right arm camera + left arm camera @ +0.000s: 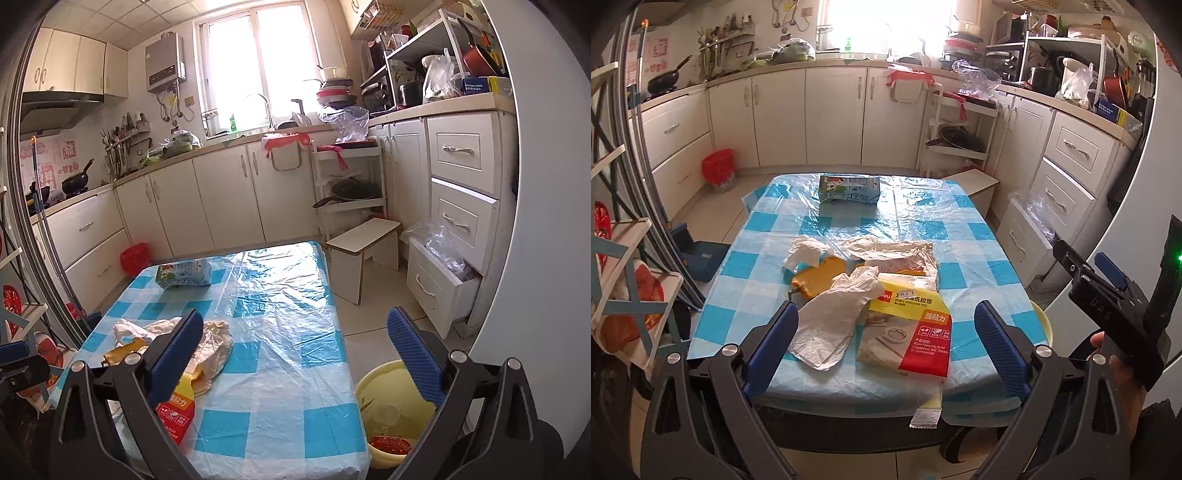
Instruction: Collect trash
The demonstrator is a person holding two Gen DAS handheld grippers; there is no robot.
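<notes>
Fingers of left gripper (886, 347) and right gripper (295, 362) apart, nothing held. Trash pile (864, 291) on counter (979, 240) near edge, 12 o'clock of left fingers; yellow basin (391, 406) on floor, 5 o'clock of counter. Risk: thin plastic bag (831, 321) slips, wrapper falls off edge. Both grippers tilt downward.

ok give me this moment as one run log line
phase: before pickup | left gripper: open, empty | right gripper: open, empty | trash pile: on table | yellow basin: on floor beside table, one wrapper inside
</notes>
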